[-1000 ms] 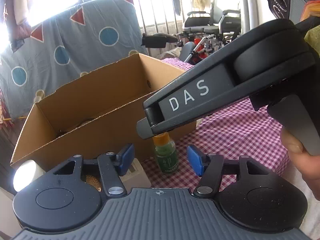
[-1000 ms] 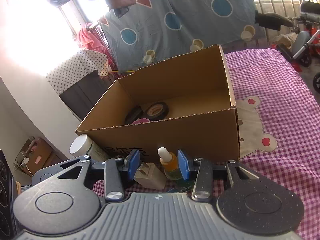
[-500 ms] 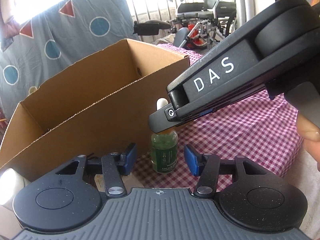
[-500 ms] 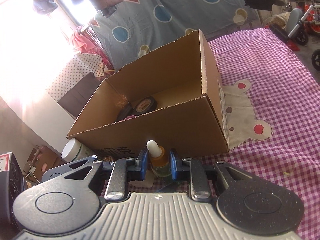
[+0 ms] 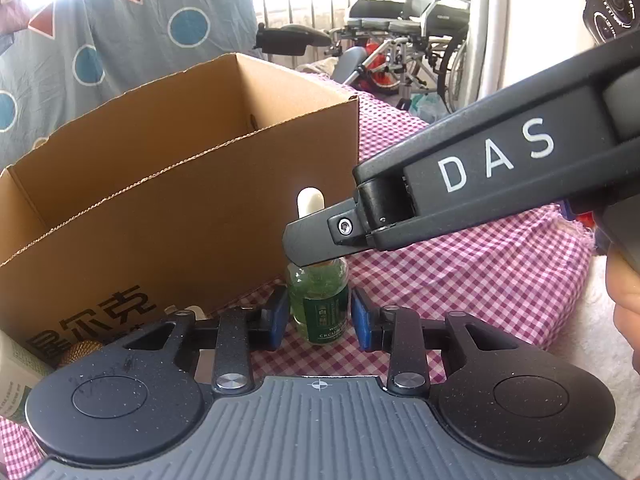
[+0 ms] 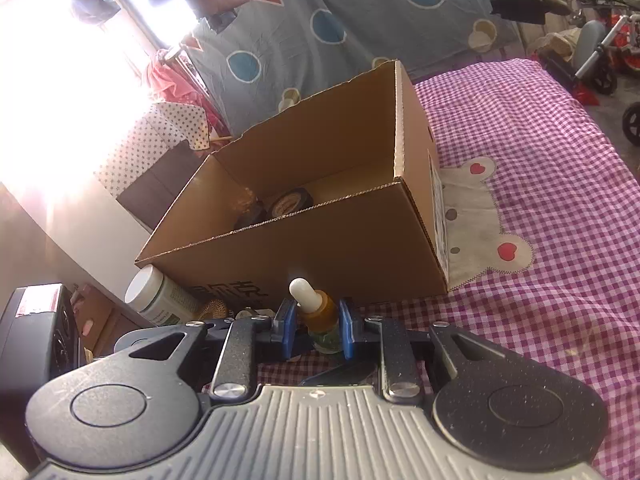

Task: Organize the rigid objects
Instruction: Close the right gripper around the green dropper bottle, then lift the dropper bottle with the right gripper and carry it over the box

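A small dropper bottle (image 5: 319,306) of green glass, with an amber collar (image 6: 320,308) and a white bulb, stands on the checked cloth in front of the cardboard box (image 5: 180,220). My left gripper (image 5: 318,316) has the bottle's body between its blue pads; the jaws are closing and the pads touch the glass on both sides. My right gripper (image 6: 318,320) is shut on the amber collar. In the left wrist view one of its fingers (image 5: 316,240) reaches in from the right and hides the neck.
The open box (image 6: 320,248) holds black tape rolls (image 6: 290,202). A white-capped jar (image 6: 150,294) and a gold mesh item (image 6: 212,310) lie at its front left. The pink checked cloth (image 6: 540,160) runs off to the right. A person's hand (image 5: 626,300) shows at the right edge.
Both grippers came in on the dropper bottle. The right jaws shut on its amber collar first, then the left jaws narrowed onto the green body.
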`<move>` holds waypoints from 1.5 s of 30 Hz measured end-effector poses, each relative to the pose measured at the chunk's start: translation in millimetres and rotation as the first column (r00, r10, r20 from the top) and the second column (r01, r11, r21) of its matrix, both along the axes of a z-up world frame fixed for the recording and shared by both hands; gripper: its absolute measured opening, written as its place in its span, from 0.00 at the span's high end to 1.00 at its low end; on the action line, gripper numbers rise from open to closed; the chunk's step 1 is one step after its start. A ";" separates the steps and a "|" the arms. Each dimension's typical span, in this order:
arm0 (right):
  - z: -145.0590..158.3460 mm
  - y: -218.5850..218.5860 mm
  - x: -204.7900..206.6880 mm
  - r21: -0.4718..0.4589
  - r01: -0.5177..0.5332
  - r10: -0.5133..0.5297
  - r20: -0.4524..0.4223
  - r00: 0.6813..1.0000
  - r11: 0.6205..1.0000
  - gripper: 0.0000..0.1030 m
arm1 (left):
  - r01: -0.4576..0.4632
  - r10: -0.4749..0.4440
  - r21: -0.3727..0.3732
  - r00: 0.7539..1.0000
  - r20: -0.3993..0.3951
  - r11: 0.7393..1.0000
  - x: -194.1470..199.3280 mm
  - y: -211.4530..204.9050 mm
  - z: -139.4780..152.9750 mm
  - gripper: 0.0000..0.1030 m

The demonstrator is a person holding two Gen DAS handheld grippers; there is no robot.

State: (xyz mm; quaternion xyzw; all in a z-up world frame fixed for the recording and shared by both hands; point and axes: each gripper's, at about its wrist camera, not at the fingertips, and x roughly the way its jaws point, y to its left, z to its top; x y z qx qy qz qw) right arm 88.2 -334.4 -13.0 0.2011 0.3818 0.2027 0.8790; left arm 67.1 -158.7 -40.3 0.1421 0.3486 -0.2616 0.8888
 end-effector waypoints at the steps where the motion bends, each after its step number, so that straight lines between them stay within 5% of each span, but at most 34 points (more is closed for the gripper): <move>1: 0.1 -1.2 -1.8 -0.002 0.003 -0.003 0.000 1.000 1.000 0.76 | 0.005 -0.005 0.002 1.000 0.004 1.000 -1.8 -0.9 -0.4 0.68; 21: 2.6 -1.9 -7.9 0.006 0.011 -0.011 0.005 1.000 1.000 0.76 | -0.011 0.011 0.002 1.000 -0.003 1.000 4.7 -1.9 -4.3 0.70; 33: 74.4 8.3 -24.6 -0.012 -0.056 0.057 0.151 0.987 0.998 0.76 | -0.037 0.044 -0.078 0.994 0.096 0.996 -13.5 20.3 63.3 0.70; 39: 119.7 28.9 9.3 -0.040 -0.159 0.164 0.227 0.960 0.986 0.76 | -0.080 0.093 -0.109 0.989 0.118 0.991 17.0 37.5 105.0 0.70; 45: 132.1 55.7 86.3 -0.051 -0.241 0.246 0.164 0.955 0.969 0.76 | -0.145 0.145 -0.116 0.989 -0.011 0.983 95.1 50.4 112.4 0.70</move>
